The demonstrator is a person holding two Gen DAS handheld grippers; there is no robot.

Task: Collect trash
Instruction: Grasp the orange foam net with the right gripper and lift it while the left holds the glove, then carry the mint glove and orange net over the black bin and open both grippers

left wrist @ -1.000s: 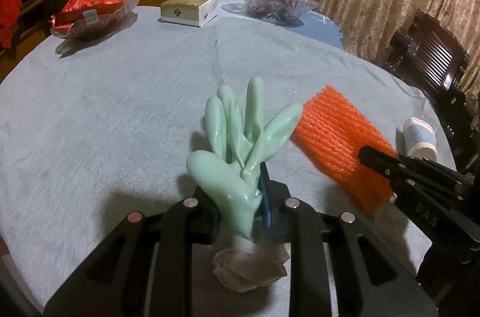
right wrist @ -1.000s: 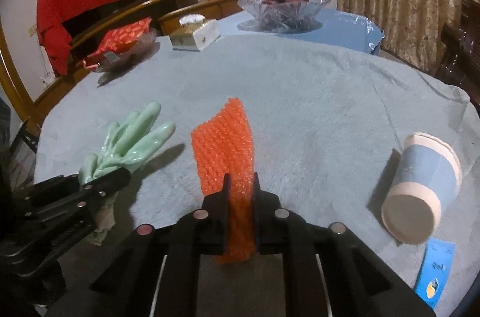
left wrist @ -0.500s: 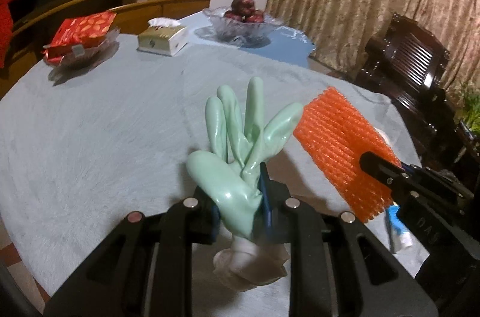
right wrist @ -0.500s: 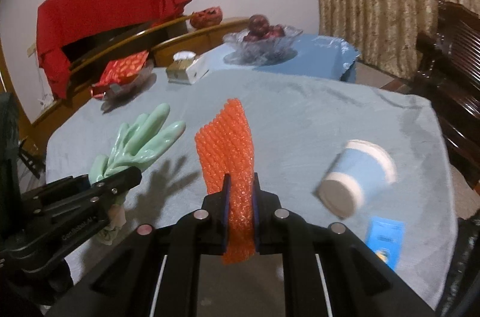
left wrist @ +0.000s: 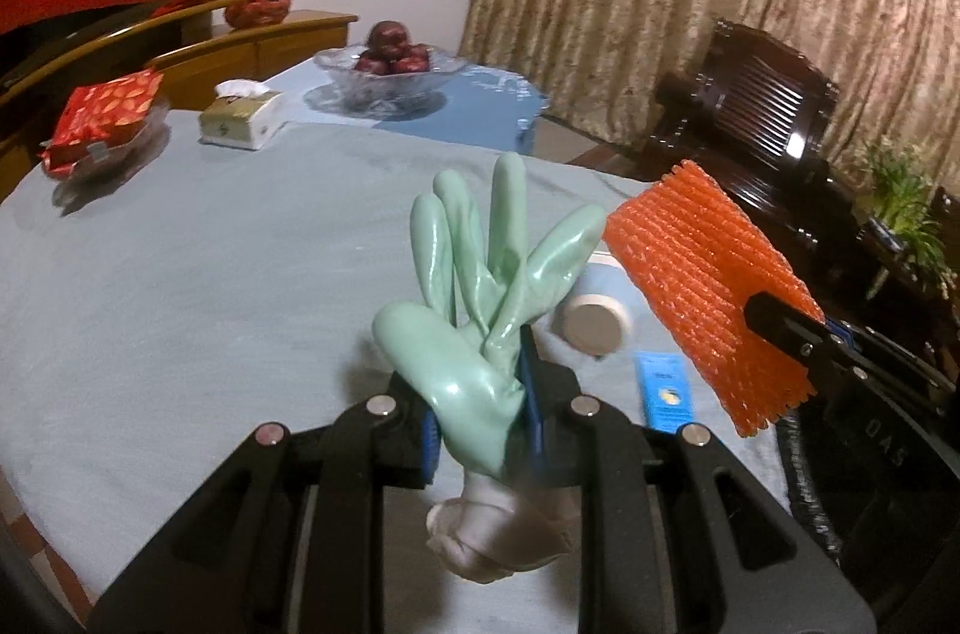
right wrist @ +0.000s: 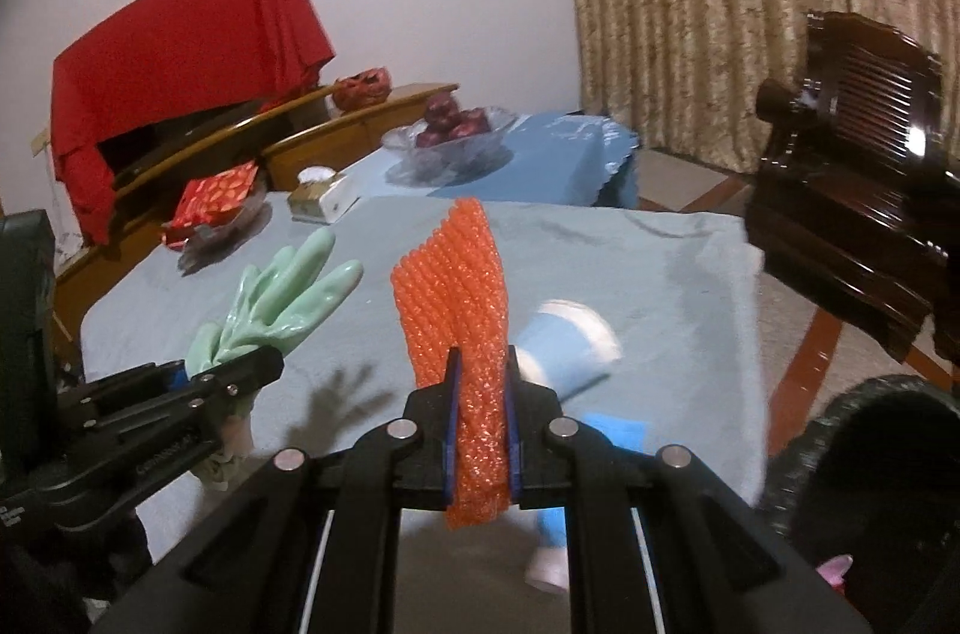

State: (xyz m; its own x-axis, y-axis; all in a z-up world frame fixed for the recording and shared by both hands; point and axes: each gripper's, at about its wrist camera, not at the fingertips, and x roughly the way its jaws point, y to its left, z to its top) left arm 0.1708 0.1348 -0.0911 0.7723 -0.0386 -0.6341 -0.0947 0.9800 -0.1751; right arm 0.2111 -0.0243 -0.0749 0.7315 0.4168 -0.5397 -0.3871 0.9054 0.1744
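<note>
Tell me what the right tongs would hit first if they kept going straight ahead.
Probably the paper cup lying on the table just beyond the orange foam net they hold; depth is unclear.

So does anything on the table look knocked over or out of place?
Yes, the paper cup lies tipped on its side on the grey tablecloth, with a blue packet flat beside it. No spill shows.

Bare tabletop (left wrist: 180,286) is lying open to the left; a paper cup (left wrist: 591,325) and blue packet (left wrist: 666,391) are obstructing ahead, a dark chair (right wrist: 852,214) is blocking the right
</note>
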